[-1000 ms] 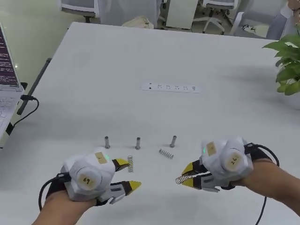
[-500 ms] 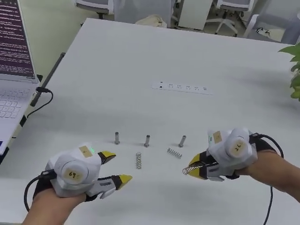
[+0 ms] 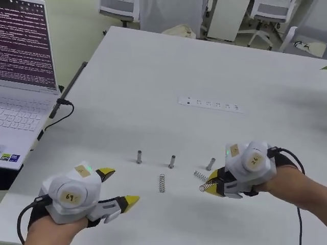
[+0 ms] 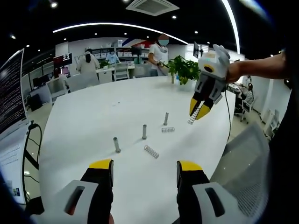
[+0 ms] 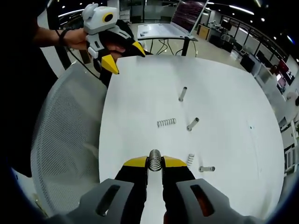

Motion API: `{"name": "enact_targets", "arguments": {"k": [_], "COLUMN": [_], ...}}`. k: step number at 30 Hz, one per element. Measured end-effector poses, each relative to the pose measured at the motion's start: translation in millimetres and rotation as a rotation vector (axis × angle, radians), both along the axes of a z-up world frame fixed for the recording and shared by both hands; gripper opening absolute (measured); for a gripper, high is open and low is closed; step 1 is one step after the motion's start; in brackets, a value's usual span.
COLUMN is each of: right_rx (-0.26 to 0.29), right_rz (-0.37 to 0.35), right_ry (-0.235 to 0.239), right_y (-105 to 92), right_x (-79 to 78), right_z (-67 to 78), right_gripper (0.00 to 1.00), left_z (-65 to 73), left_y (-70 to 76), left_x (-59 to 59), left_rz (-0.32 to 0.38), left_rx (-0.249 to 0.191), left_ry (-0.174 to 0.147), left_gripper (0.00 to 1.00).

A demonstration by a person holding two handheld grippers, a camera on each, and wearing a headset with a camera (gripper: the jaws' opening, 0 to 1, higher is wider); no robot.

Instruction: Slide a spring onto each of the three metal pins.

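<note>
left hand-held gripper point(image 3: 121, 186) marked "69", right hand-held gripper point(image 3: 209, 184) marked "26"

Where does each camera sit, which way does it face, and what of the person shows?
Head view: on the headset, facing forward and down at the table, three pins, left gripper and right gripper; forearms show.
Left gripper view: on the left gripper, facing along its open jaws toward the right gripper; the right arm shows.
Right gripper view: on the right gripper, facing along jaws shut on a spring toward the left gripper; the left arm shows.
Shared: both gripper views see the pins and two loose springs.
</note>
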State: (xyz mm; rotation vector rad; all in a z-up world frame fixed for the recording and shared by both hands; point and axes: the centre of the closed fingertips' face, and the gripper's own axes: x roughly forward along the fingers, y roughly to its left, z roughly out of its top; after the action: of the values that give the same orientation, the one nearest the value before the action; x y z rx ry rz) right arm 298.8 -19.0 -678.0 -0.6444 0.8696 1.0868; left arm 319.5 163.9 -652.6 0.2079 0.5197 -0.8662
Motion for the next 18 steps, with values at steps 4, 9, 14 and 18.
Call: {"name": "enact_targets", "arguments": {"k": [4, 9, 14, 18], "right_rx": [-0.001, -0.002, -0.009, -0.011], "right_rz": [0.011, 0.025, 0.040, 0.054], "right_ry": [0.001, 0.002, -0.003, -0.002], "right_y": [7.5, 15.7, 22.8, 29.5], "right_x": [8.9, 21.1, 34.1, 42.8], "right_z": [-1.4, -1.8, -1.3, -1.1], "right_gripper": [0.09, 0.09, 0.09, 0.09], "left_z": [-2.0, -1.6, -0.2, -1.6], "left_y": [5.6, 9.4, 12.0, 13.2], "left_x": [2.7, 5.1, 6.5, 8.3], "left_rz": [0.026, 0.042, 0.052, 0.049], "left_rx": [-0.005, -0.012, -0.020, -0.003], "left_ry": [0.005, 0.006, 0.005, 0.002], "left_gripper": [0.53, 0.55, 0.55, 0.57]}}
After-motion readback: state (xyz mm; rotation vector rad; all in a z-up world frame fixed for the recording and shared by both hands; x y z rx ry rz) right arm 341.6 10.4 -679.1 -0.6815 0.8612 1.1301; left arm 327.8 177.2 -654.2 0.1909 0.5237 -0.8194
